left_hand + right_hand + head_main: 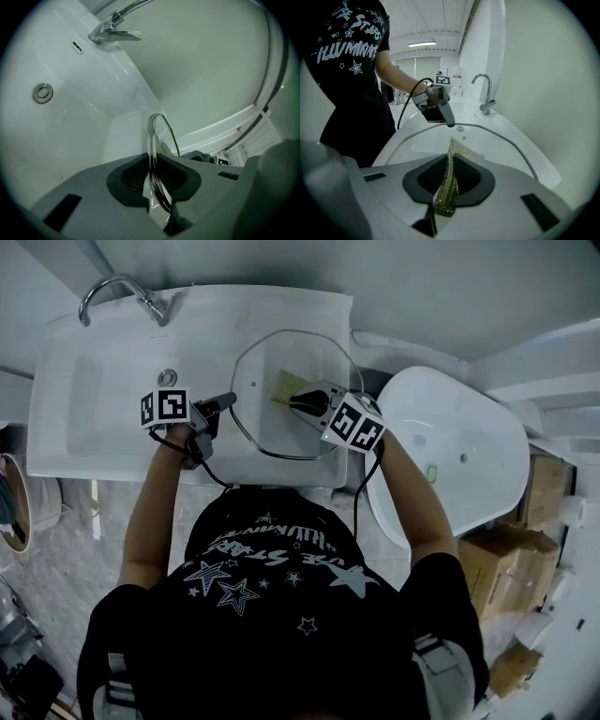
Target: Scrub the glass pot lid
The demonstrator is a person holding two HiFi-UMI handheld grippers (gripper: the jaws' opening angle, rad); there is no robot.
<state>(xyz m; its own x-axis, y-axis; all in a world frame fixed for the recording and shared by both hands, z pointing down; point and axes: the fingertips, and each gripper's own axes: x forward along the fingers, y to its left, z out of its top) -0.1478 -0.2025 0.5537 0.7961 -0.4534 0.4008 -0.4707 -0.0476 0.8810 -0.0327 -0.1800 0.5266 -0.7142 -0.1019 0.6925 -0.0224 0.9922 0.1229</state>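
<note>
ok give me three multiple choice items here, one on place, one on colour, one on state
1. Where is the glass lid? A over the sink B on the floor C on a shelf
2. What colour is the scrub pad? A red B yellow-green C blue
3. The left tool is: A open, empty B shut on the lid's rim C shut on a spoon
A, it hangs above the white basin; B, its mesh looks yellow-green; B, the rim sits pinched.

White sink (94, 399) with chrome faucet (155, 306); white tub (459, 456) beside it; seemingly cardboard boxes (492, 563) beyond.
</note>
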